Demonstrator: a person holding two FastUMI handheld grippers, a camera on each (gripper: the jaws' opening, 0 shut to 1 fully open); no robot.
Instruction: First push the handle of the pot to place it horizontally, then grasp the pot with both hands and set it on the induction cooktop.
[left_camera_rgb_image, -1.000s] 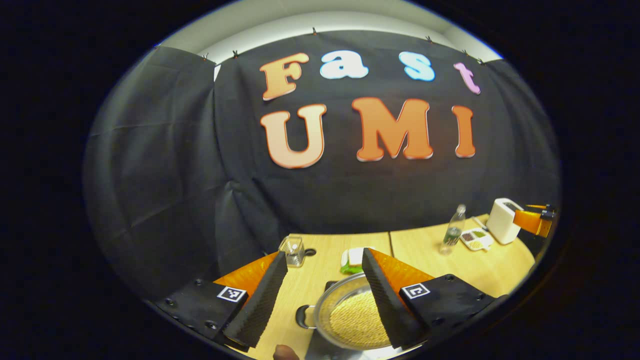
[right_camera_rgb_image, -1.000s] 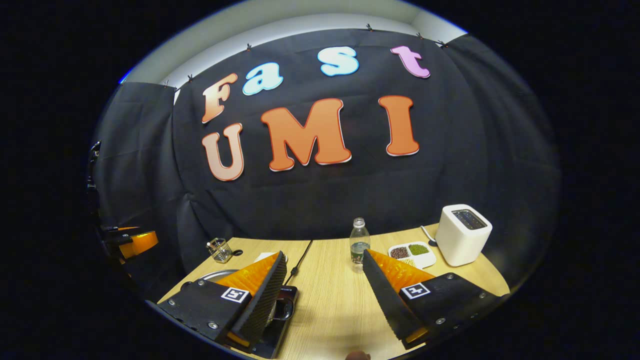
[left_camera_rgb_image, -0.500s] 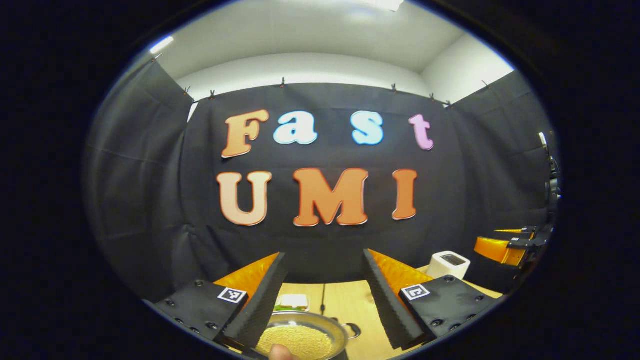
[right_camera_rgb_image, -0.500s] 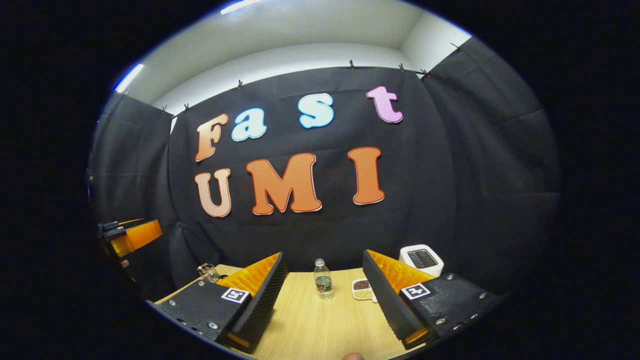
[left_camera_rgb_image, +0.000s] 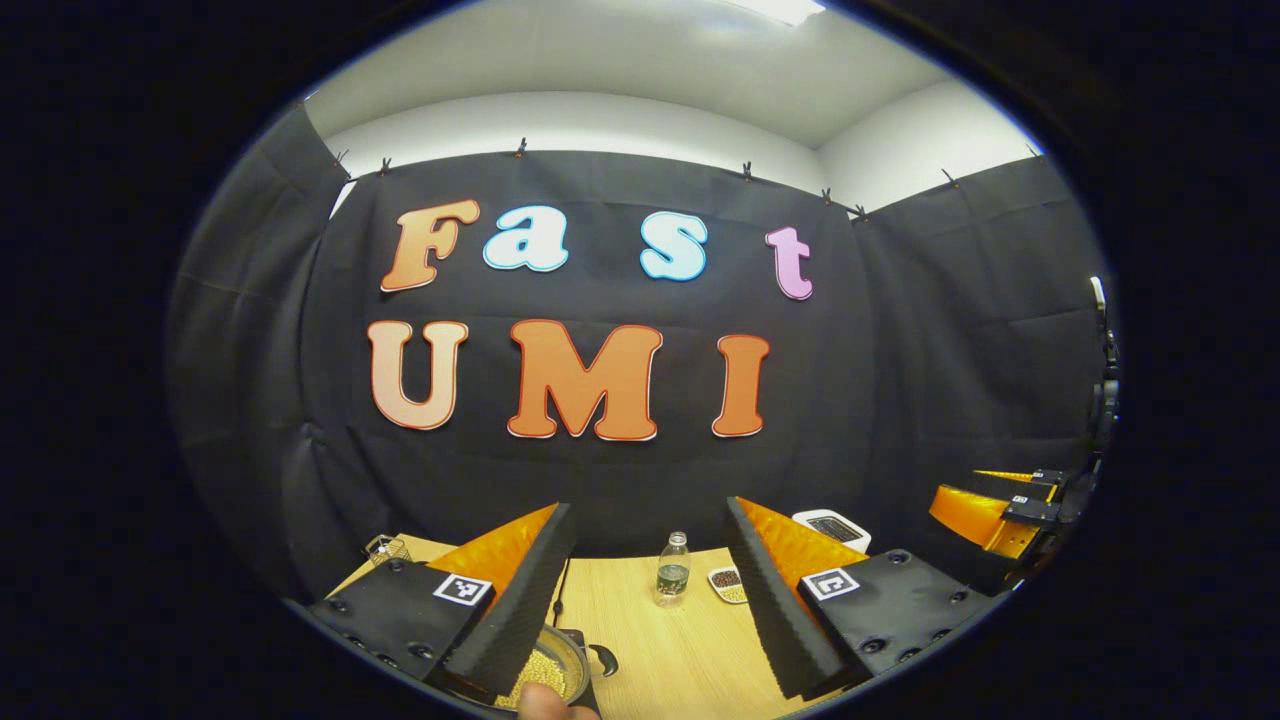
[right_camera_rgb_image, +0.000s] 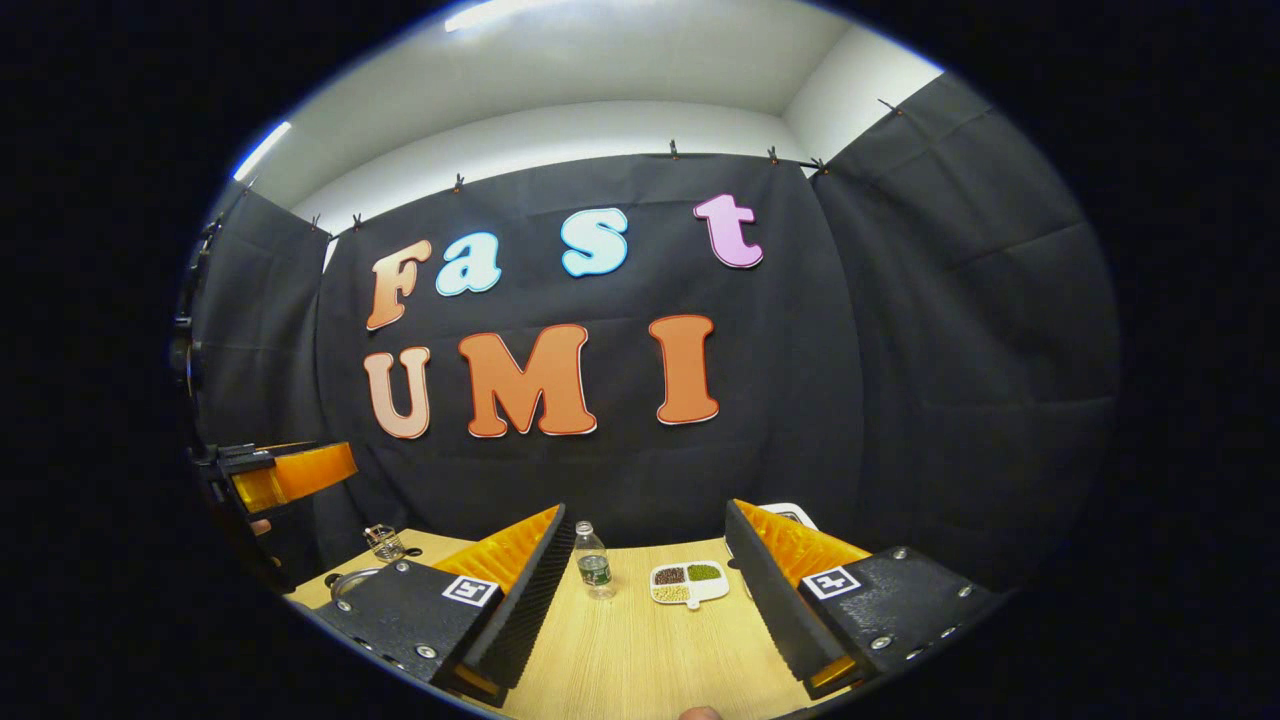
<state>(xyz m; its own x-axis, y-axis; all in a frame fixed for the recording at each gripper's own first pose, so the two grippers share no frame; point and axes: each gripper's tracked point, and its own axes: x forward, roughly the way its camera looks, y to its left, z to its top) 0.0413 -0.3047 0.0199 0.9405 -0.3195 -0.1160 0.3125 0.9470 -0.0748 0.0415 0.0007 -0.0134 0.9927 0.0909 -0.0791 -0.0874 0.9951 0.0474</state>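
**Both grippers raised, fingers spread, pot mostly hidden**

Pot (left_camera_rgb_image: 552, 672) low in left gripper view, largely cut off behind the left gripper (left_camera_rgb_image: 650, 600)'s near finger; pale grains inside, one loop handle (left_camera_rgb_image: 604, 660) showing. Can't tell what it sits on. Left gripper fingers spread, holding nothing. Right gripper (right_camera_rgb_image: 650, 600) fingers spread too, over wooden table (right_camera_rgb_image: 640, 650). Divided dish (right_camera_rgb_image: 688, 582) holds dark, green and pale grains. Bottle (right_camera_rgb_image: 593, 562) upright beside it. Toaster (left_camera_rgb_image: 832, 526) partly hidden.

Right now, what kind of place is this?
Likely a staged kitchen setup in a recording booth: a wooden table before black cloth, holding a toaster, a divided dish of beans and a pot of grains.
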